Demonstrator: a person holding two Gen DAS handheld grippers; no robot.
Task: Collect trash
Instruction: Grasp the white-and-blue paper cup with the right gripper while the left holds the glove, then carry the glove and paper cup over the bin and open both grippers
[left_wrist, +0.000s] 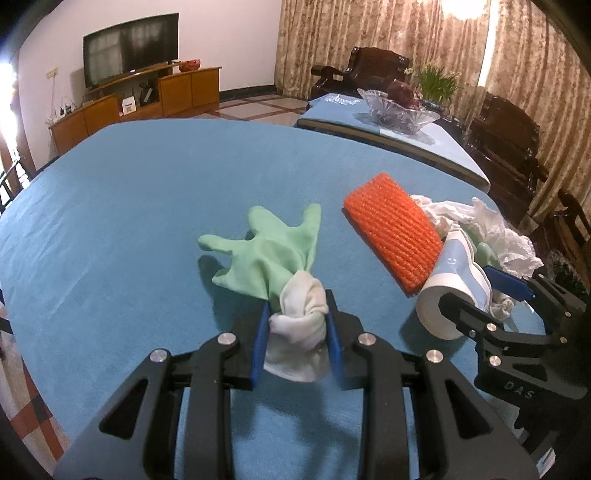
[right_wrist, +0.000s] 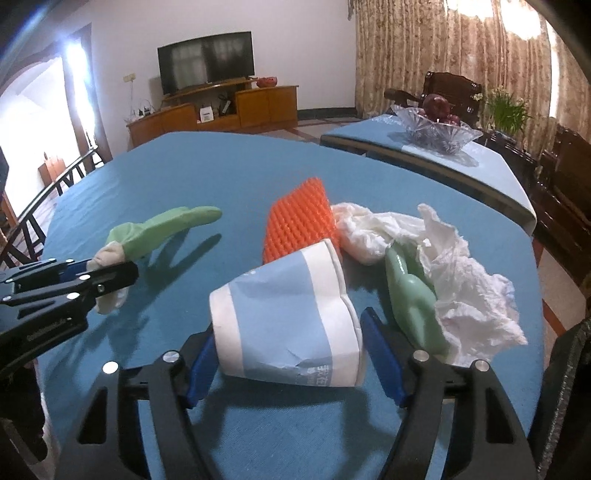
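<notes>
My left gripper (left_wrist: 295, 314) is shut on the white cuff of a green rubber glove (left_wrist: 273, 251), held just above the blue table; it also shows in the right wrist view (right_wrist: 110, 273). My right gripper (right_wrist: 288, 336) is shut on a crushed blue-and-white paper cup (right_wrist: 291, 325), also seen in the left wrist view (left_wrist: 450, 284). An orange foam net (right_wrist: 299, 225) lies behind the cup. Crumpled white tissue (right_wrist: 461, 280) and a second green glove (right_wrist: 413, 295) lie to its right.
The blue tablecloth (left_wrist: 147, 206) covers the table. A second table (right_wrist: 491, 162) at the back right holds a glass fruit bowl (right_wrist: 436, 129). Dark wooden chairs (left_wrist: 506, 125) stand along the right. A TV and cabinet (right_wrist: 207, 92) stand by the far wall.
</notes>
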